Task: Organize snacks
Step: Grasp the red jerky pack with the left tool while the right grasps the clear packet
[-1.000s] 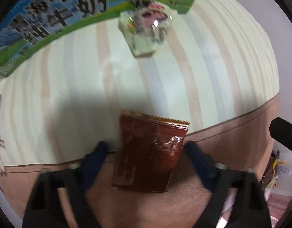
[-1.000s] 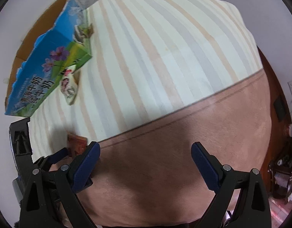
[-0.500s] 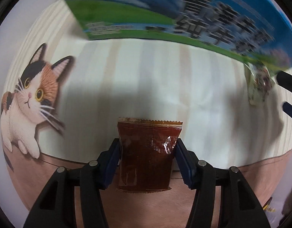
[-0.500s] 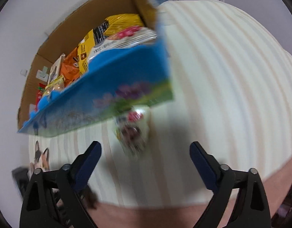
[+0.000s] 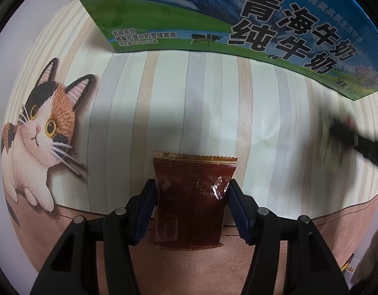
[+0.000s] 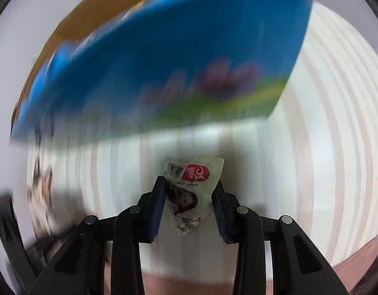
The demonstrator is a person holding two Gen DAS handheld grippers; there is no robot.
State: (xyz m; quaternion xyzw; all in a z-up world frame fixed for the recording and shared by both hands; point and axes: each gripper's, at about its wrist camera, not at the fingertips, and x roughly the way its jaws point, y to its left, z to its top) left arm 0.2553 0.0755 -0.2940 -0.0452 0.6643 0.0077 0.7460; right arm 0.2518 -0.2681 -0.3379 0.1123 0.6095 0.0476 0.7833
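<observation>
1. The left gripper (image 5: 191,194) clenches a dark brown snack packet (image 5: 192,196) by its sides, both pads pressing the foil, just in front of the blue milk carton (image 5: 275,24) that stands on the striped cloth (image 5: 213,103).
2. The right gripper (image 6: 189,198) grasps a pale wrapped snack (image 6: 189,191) with a red label, also just in front of the carton's blue wall (image 6: 189,61); this view is blurred by motion.
3. A printed cat (image 5: 39,132) lies on the cloth to the left of the carton.
4. The step in hand appears to be the pickup: both snacks are gripped, neither yet inside the carton.
5. The next move likely calls for lifting each snack above the carton's rim, then releasing it inside; the opening is barely visible here.
</observation>
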